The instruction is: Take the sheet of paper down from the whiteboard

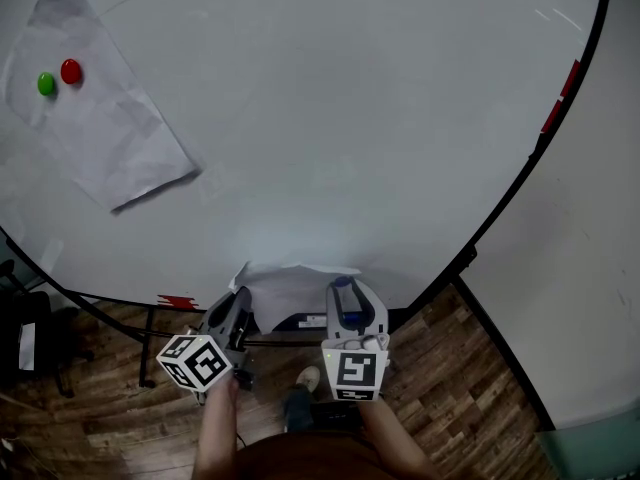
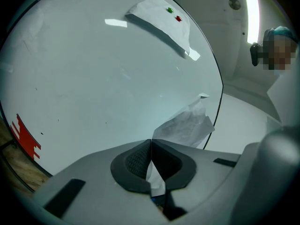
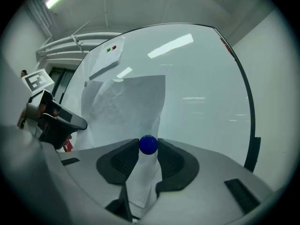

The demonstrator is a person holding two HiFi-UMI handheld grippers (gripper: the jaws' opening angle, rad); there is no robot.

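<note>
A crumpled white sheet (image 1: 290, 293) hangs at the whiteboard's (image 1: 350, 118) lower edge, between my two grippers. My left gripper (image 1: 240, 300) is shut on its left edge; in the left gripper view the paper (image 2: 187, 125) runs out from between the closed jaws (image 2: 151, 146). My right gripper (image 1: 343, 286) grips a blue ball magnet (image 3: 148, 145) at its jaw tips (image 3: 148, 146), with the sheet (image 3: 126, 107) running under the magnet and between the jaws. A second sheet (image 1: 110, 128) stays on the board at the upper left under a red magnet (image 1: 71, 71) and a green magnet (image 1: 46, 84).
The board's black frame (image 1: 500, 208) curves down the right side, with a pale wall beyond it. Red marks (image 1: 177, 302) sit at the board's lower edge. Wooden floor (image 1: 450, 398) lies below. A person (image 2: 281, 46) stands far off in the left gripper view.
</note>
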